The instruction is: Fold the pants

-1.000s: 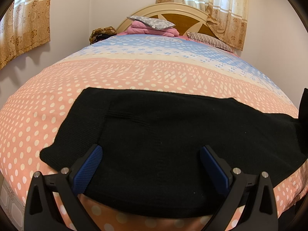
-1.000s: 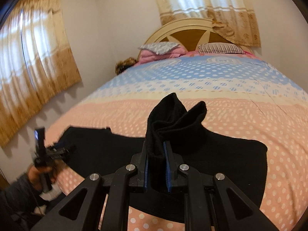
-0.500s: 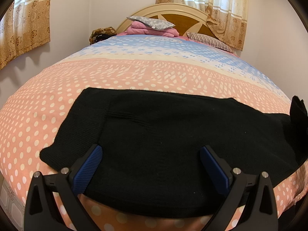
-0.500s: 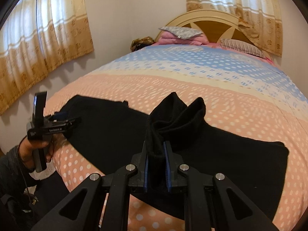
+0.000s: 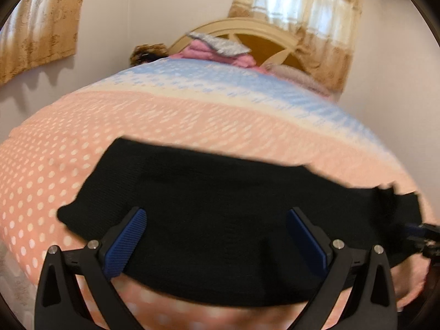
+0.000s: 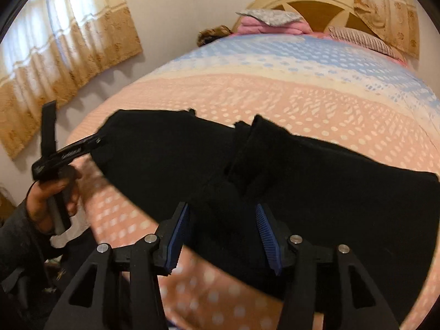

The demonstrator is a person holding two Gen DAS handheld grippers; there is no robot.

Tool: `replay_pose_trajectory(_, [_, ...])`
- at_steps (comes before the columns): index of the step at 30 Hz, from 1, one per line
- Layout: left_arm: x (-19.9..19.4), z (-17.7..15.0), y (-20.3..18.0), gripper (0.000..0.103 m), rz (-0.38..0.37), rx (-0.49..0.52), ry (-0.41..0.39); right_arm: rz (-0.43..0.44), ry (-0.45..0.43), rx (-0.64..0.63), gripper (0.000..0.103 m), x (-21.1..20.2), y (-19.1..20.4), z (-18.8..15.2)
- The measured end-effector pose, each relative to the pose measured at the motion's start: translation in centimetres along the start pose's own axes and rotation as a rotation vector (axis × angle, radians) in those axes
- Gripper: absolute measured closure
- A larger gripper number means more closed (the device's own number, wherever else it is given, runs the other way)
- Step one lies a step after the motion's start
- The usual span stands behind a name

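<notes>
Holding your right gripper [image 6: 222,231] wide, you let the bunched leg end drop onto the black pants [image 6: 316,181], making the fold. Your left gripper [image 5: 217,236] is wide too, holding nothing, above the pants flat on the bed [image 5: 192,115].

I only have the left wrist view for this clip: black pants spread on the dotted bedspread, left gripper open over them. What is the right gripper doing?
Observer: The right gripper is open, with its blue pads apart on either side of a bunched part of the black pants.
Operator: Does that bunch lie flat?
Observer: No. A folded flap stands up above the rest of the fabric.
Operator: Where is my left gripper from there?
Observer: The left gripper points at the pants' left end. The person's hand holds it beside the edge of the bedspread.
</notes>
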State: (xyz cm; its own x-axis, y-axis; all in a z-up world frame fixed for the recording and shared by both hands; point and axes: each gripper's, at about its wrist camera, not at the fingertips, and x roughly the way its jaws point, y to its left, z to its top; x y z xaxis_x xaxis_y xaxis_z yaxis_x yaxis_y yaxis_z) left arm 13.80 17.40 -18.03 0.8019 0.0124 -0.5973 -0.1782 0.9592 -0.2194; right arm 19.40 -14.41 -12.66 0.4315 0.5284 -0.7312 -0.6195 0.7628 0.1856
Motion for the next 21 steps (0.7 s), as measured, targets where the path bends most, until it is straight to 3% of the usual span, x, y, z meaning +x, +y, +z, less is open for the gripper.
replay_pose_trajectory(3, [-1.0, 0.9, -3.0, 0.000, -0.073, 0.051, -0.007, -0.026, -0.041, 0.004, 0.051, -2.8, -0.9, -0.7])
replay_pose_trajectory(8, [1.4, 1.2, -9.4, 0.001, -0.316, 0.078, 0.128, -0.117, -0.140, 0.128, 0.051, -6.7, -5.2, -3.0])
replay_pose_trajectory(11, [3.5, 0.9, -13.1, 0.014, -0.416, 0.061, 0.223, -0.164, -0.211, 0.267, 0.051, -8.7, -8.5, -4.3])
replay_pose_trajectory(13, [4.5, 0.7, -15.0, 0.018, -0.450, 0.066, 0.260, -0.192, -0.258, 0.343, 0.051, -9.9, -10.6, -5.3])
replay_pose_trajectory(16, [6.0, 0.2, -17.6, 0.028, -0.435, 0.105, 0.284, -0.207, -0.312, 0.398, 0.051, -10.7, -12.1, -5.9])
replay_pose_trajectory(17, [6.4, -0.1, -18.0, 0.033, -0.425, 0.103, 0.296, -0.208, -0.322, 0.406, 0.051, -10.8, -12.3, -6.2])
replay_pose_trajectory(19, [7.3, -0.3, -18.3, 0.059, -0.447, 0.082, 0.323, -0.211, -0.325, 0.407, 0.051, -10.7, -12.6, -6.3])
replay_pose_trajectory(20, [7.5, -0.6, -18.7, 0.077, -0.461, 0.082, 0.344, -0.213, -0.319, 0.405, 0.051, -10.5, -12.8, -6.3])
replay_pose_trajectory(21, [7.4, -0.6, -18.7, 0.083, -0.465, 0.084, 0.347, -0.216, -0.317, 0.407, 0.051, -10.3, -12.9, -6.4])
